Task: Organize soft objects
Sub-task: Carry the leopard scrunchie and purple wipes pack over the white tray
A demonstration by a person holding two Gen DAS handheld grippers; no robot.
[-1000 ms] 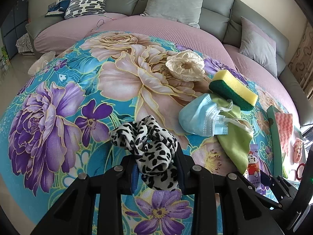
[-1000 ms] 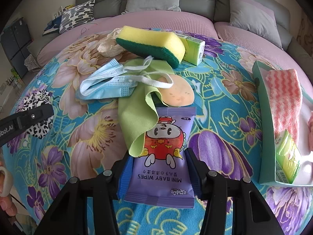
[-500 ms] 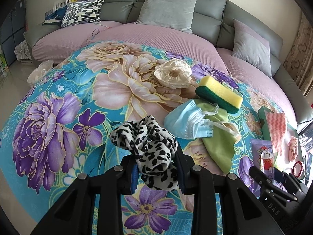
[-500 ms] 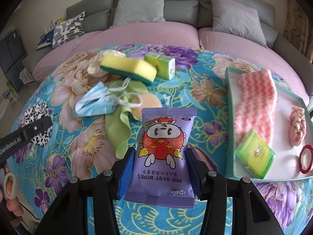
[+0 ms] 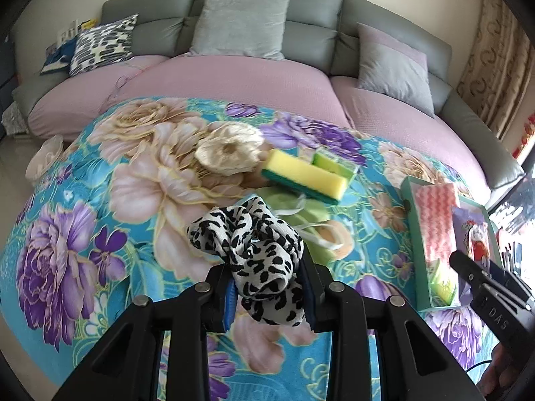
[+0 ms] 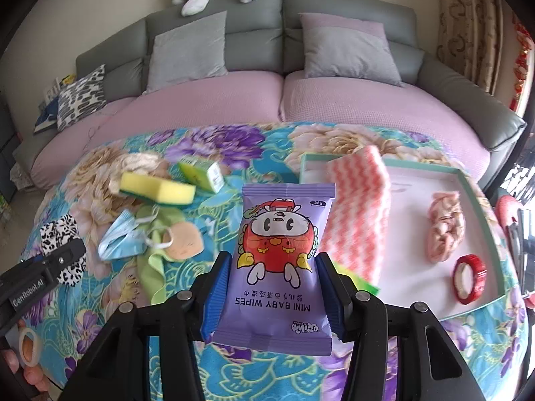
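While both our hands are loaded: progress looks partial, roughly midway by our judgement.
Left gripper (image 5: pixel 267 292): clenched on the leopard-print scrunchie (image 5: pixel 254 250), held up above the floral blanket (image 5: pixel 83 234).
Right gripper (image 6: pixel 272 295): grasping the purple baby wipes pack (image 6: pixel 284 260), held near the tray's front left corner.
Done so far: we count, inside the green tray (image 6: pixel 481 310), a pink wavy cloth (image 6: pixel 357 207), a pink scrunchie (image 6: pixel 446 230), a red tape roll (image 6: pixel 469 279) and a small green packet (image 5: pixel 443 282).
Left to sort: yellow sponge (image 6: pixel 157 192), green tissue pack (image 6: pixel 202 173), blue face mask (image 6: pixel 120 240), green cloth (image 6: pixel 155 267), a round beige pad (image 6: pixel 184 245) and a cream scrunchie (image 5: pixel 230 148) all lie loose on the blanket.
Hard to make out: our wipes pack hides most of the green packet in the right view; the mask is almost wholly behind the leopard scrunchie in the left view.
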